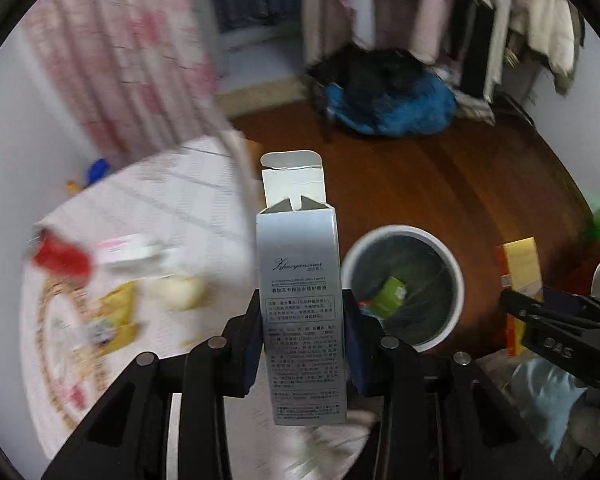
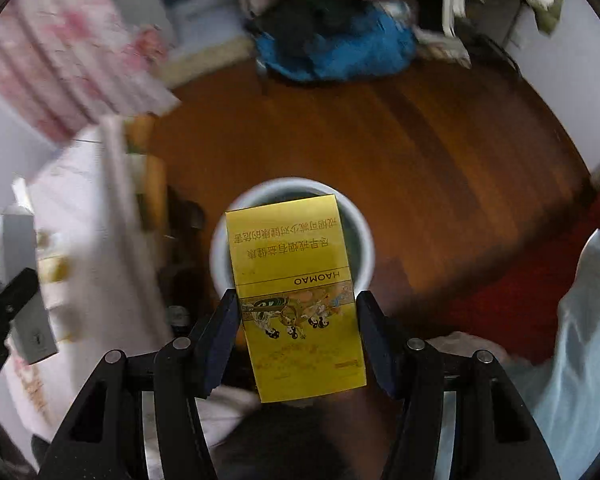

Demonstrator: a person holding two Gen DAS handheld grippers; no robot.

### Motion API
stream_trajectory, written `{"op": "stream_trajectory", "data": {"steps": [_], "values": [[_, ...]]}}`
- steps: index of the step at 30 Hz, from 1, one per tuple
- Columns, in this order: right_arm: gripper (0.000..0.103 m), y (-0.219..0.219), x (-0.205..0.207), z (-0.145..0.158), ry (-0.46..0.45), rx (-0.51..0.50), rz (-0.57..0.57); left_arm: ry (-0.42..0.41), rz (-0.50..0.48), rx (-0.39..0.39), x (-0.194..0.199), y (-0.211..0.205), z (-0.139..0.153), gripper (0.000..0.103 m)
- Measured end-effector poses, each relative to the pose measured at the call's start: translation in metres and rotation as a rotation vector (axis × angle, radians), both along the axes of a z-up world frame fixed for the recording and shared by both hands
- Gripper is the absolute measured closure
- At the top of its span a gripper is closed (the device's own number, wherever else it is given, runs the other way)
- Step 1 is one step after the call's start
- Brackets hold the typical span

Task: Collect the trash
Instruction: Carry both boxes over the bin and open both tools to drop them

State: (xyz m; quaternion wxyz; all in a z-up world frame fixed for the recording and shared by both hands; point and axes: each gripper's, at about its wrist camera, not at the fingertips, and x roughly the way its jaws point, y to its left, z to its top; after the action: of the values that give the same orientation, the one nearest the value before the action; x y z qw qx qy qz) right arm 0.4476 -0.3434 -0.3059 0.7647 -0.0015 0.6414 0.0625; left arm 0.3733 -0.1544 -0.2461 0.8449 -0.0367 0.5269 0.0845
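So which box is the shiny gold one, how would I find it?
Look over the white bin on the brown wood floor. The gold box is pinched in the right gripper. Unlike the silver box, it has cartoon figures and HAOMAO printed.

Dim, motion-blurred fisheye views

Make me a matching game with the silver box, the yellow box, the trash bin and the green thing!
Things:
1. silver box
2. yellow box
3. trash bin
4. green packet

Places:
A. lying inside the bin
B. standing on the wooden floor
C. clamped in the left gripper, top flap open
D. clamped in the right gripper, above the bin

Pairs: 1-C, 2-D, 3-B, 4-A
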Motion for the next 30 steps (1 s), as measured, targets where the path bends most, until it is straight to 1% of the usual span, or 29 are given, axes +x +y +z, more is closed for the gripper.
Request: {"op": "stream_trajectory", "data": {"steps": [1,3,4,5,7,10,12,13,16,17,18,19,20,21,26,29,30], "values": [[0.042,-0.010,0.015,-0.024,0.037,-0.013,-0.014,0.023,-0.014,-0.001,0.015,-0.010,-0.013,0.071],[0.042,-0.023,0.034,-0.061,0.096,-0.038,-0.030,0.069,-0.033,-0.018,0.042,-0.025,-0.040,0.071],[0.042,-0.027,0.039,-0.073,0.112,-0.042,-0.037,0.092,-0.040,-0.025,0.054,-0.029,-0.054,0.071],[0.042,-0.032,0.049,-0.096,0.147,-0.046,-0.047,0.118,-0.048,-0.028,0.065,-0.035,-0.070,0.071],[0.042,-0.037,0.058,-0.122,0.181,-0.053,-0.058,0.170,-0.054,-0.043,0.086,-0.042,-0.100,0.071],[0.042,-0.045,0.072,-0.161,0.228,-0.053,-0.078,0.225,-0.063,-0.068,0.103,-0.048,-0.129,0.071],[0.042,-0.046,0.077,-0.175,0.243,-0.048,-0.082,0.260,-0.080,-0.088,0.112,-0.053,-0.146,0.070],[0.042,-0.046,0.076,-0.179,0.248,-0.043,-0.086,0.274,-0.085,-0.094,0.115,-0.055,-0.151,0.068],[0.042,-0.048,0.079,-0.191,0.290,-0.008,-0.104,0.303,-0.089,-0.115,0.120,-0.058,-0.158,0.068],[0.041,-0.049,0.079,-0.194,0.303,0.005,-0.105,0.305,-0.089,-0.112,0.120,-0.058,-0.158,0.064],[0.036,-0.049,0.078,-0.194,0.301,0.000,-0.106,0.304,-0.089,-0.105,0.119,-0.058,-0.157,0.057],[0.028,-0.049,0.078,-0.193,0.292,-0.018,-0.104,0.301,-0.088,-0.107,0.119,-0.057,-0.155,0.035],[0.012,-0.048,0.077,-0.191,0.288,-0.022,-0.104,0.298,-0.087,-0.107,0.119,-0.056,-0.154,0.017],[0.007,-0.049,0.076,-0.187,0.279,-0.015,-0.112,0.292,-0.085,-0.101,0.117,-0.054,-0.152,0.014],[0.006,-0.047,0.067,-0.167,0.236,-0.036,-0.112,0.279,-0.081,-0.069,0.110,-0.052,-0.145,0.012],[0.001,-0.046,0.062,-0.154,0.218,-0.042,-0.103,0.272,-0.079,-0.060,0.105,-0.050,-0.142,0.012],[0.001,-0.046,0.059,-0.149,0.211,-0.045,-0.101,0.268,-0.077,-0.053,0.104,-0.049,-0.140,0.012]]}}
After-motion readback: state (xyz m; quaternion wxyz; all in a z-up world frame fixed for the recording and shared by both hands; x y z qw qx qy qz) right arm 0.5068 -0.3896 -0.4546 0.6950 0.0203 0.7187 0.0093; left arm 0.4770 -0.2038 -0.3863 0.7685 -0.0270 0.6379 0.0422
